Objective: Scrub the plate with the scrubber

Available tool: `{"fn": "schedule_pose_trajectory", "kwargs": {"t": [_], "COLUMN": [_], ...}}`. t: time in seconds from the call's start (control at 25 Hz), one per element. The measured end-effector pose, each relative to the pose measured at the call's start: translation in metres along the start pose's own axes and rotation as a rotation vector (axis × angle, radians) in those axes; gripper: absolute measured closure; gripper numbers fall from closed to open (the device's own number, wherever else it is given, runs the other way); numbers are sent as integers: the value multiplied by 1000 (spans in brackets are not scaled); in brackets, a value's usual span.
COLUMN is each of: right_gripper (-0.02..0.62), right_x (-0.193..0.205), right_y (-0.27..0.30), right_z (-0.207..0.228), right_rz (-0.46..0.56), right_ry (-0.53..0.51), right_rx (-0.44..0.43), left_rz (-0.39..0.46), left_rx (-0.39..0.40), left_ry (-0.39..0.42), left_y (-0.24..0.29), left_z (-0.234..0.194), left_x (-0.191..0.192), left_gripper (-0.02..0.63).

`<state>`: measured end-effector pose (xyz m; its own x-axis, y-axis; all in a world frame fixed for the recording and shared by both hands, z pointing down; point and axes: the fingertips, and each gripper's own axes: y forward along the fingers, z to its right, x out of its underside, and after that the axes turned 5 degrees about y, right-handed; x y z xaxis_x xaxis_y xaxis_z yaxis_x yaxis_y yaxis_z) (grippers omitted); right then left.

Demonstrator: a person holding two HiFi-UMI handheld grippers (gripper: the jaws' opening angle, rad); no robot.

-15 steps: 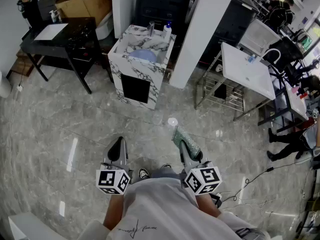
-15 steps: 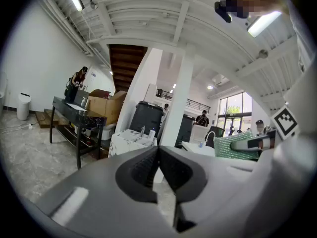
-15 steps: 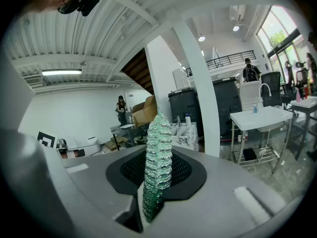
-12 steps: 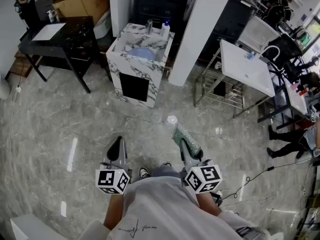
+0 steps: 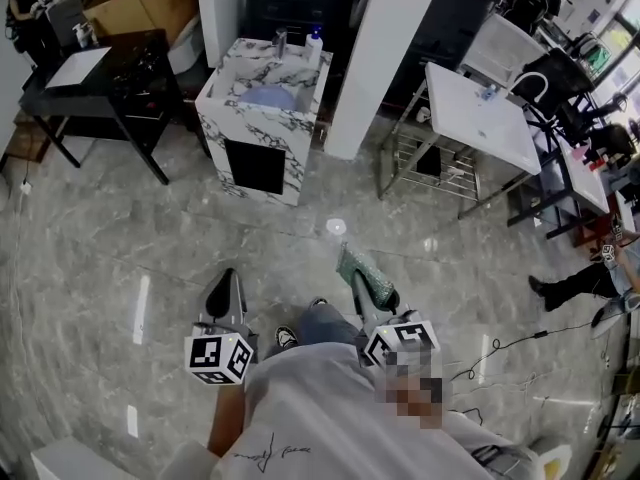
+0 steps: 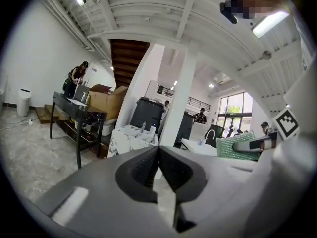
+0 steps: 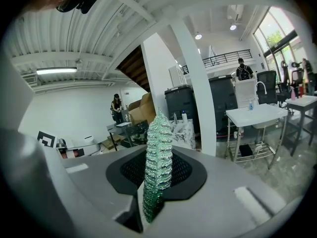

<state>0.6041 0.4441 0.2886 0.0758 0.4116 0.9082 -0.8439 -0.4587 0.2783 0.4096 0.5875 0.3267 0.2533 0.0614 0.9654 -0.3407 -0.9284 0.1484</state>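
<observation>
The green, glittering scrubber (image 5: pixel 362 273) stood on edge, clamped between the jaws of the right gripper (image 5: pixel 365 286), which the person held out low over the floor. In the right gripper view the scrubber (image 7: pixel 157 152) rose upright from the dark pads (image 7: pixel 183 170), pressed from both sides by the right gripper (image 7: pixel 157 175).

Beside it, the left gripper (image 5: pixel 224 286) was carried at much the same height, well apart from the scrubber. Its jaws were clenched together with nothing between them, as the left gripper view showed (image 6: pixel 158 167).

A marker cube sat at the rear of each tool, the left cube (image 5: pixel 218 358) and the right cube (image 5: pixel 400 343) close against the person's pale shirt (image 5: pixel 320 408). A shoe (image 5: pixel 287 338) showed between the two grippers on the grey stone floor (image 5: pixel 120 238).

Well ahead of both grippers stood a marble-patterned stand (image 5: pixel 215 133) bearing a pale blue round shape (image 5: pixel 265 96); whether that was the plate or a basin could not be told. A blue-topped bottle (image 5: pixel 315 43) stood at the stand's back edge. A black table (image 5: pixel 150 63) stood to its left, a white column (image 5: pixel 375 58) and a white sink table (image 5: pixel 475 118) to its right. A cable (image 5: pixel 510 346) trailed across the floor at right.
</observation>
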Motion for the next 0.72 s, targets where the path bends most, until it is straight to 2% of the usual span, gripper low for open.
{"fn": "schedule_pose_trajectory", "kwargs": {"t": [0.36,0.72], "right_gripper": [540,540], "right_x": [-1,-15], "right_y": [38,131], "right_z": [1,1], "right_rz": [-32,-81], "right_ry": [51,71], "right_rx": [-42,-106], "left_rz": [-35,-68], "left_rx": [-3,-45], "left_ry": [-1,25], "left_y": [25,85], "left_z": [-11,-50], "left_x": [5,-11], "left_gripper": [601,601]}}
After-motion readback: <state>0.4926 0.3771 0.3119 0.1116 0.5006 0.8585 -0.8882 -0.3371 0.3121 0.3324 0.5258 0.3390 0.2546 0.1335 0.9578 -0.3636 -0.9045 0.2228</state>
